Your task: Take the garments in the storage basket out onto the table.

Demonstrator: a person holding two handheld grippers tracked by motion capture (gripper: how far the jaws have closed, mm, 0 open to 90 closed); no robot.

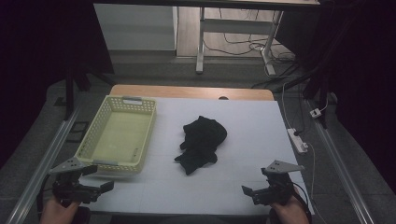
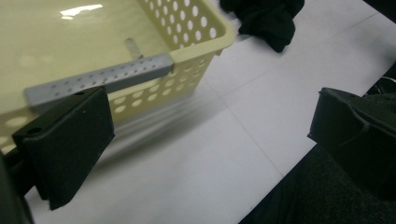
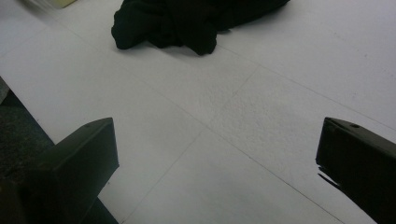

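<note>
The black cloth [image 3: 196, 23] is cut off at the top edge (likewise the basket [image 2: 196, 28]).

A crumpled black cloth [image 1: 202, 143] lies bunched mid-table, at three o'clock of the pale yellow perforated basket [image 1: 116, 135], which stands upright and empty.

- The right gripper [image 3: 217, 175] is hanging low over the white table [image 3: 261, 116], its two black jaws standing wide apart with nothing between them.
- A crumpled black cloth [image 3: 187, 21] is lying on the table well ahead of the jaws, at the top of the right gripper view, apart from both.
- Faint crease lines are crossing the white surface between the jaws and the cloth.
- A sliver of pale yellow basket [image 3: 60, 3] is peeking in at the top left corner.
- Dark floor [image 3: 21, 128] is showing past the table's edge on the left.
</note>
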